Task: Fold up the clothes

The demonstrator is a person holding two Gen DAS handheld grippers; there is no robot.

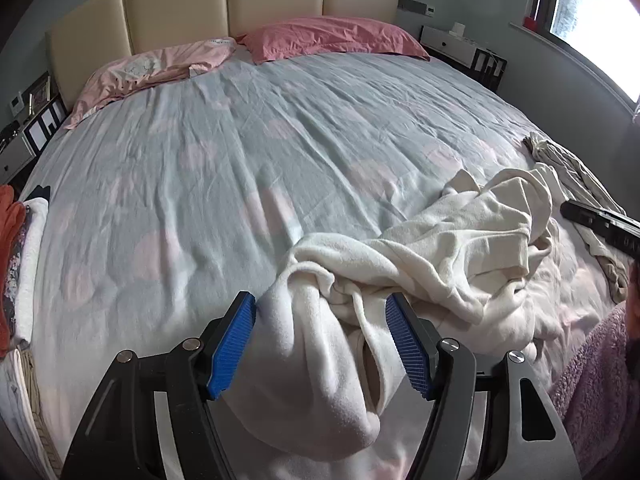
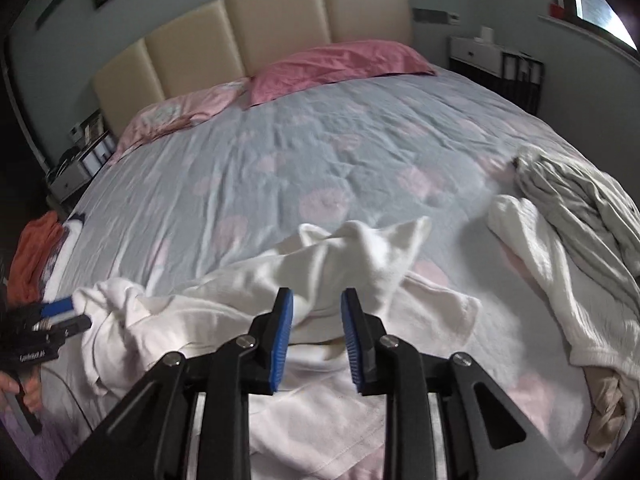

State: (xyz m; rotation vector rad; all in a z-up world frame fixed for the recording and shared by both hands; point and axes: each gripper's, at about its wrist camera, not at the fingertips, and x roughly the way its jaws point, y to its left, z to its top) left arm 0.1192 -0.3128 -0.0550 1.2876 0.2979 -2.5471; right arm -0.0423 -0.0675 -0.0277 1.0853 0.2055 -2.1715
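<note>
The work surface is a bed (image 1: 224,168) covered with a pale blue sheet printed with pink rounds, its cream padded headboard (image 1: 224,8) at the far end and two pink pillows (image 1: 332,38) below it. The item under handling, a cream-white fleece garment (image 1: 440,248), lies crumpled on the near right part of the sheet, unfolded, with one bunched end reaching toward the camera. The left gripper (image 1: 322,346) stands over that bunched end with its blue pads spread wide; the fabric sits between them and the left pad lies against the cloth while the right pad stands clear of it, so nothing is clamped. In the right wrist view the same garment (image 2: 224,312) stretches across the foreground. The right gripper (image 2: 316,340) hovers above its middle with the jaws parted to a moderate gap; cloth shows beneath and between the pads, but neither pad presses on it. The left gripper (image 2: 70,314) appears at the left edge of this view at the garment's end, with a hand (image 2: 28,392) on its handle. A second white garment (image 2: 560,288) and a grey striped one (image 2: 580,192) lie heaped on the right side of the bed, touching each other. A stack of folded clothes (image 2: 36,252), orange on top, sits at the left edge.
</note>
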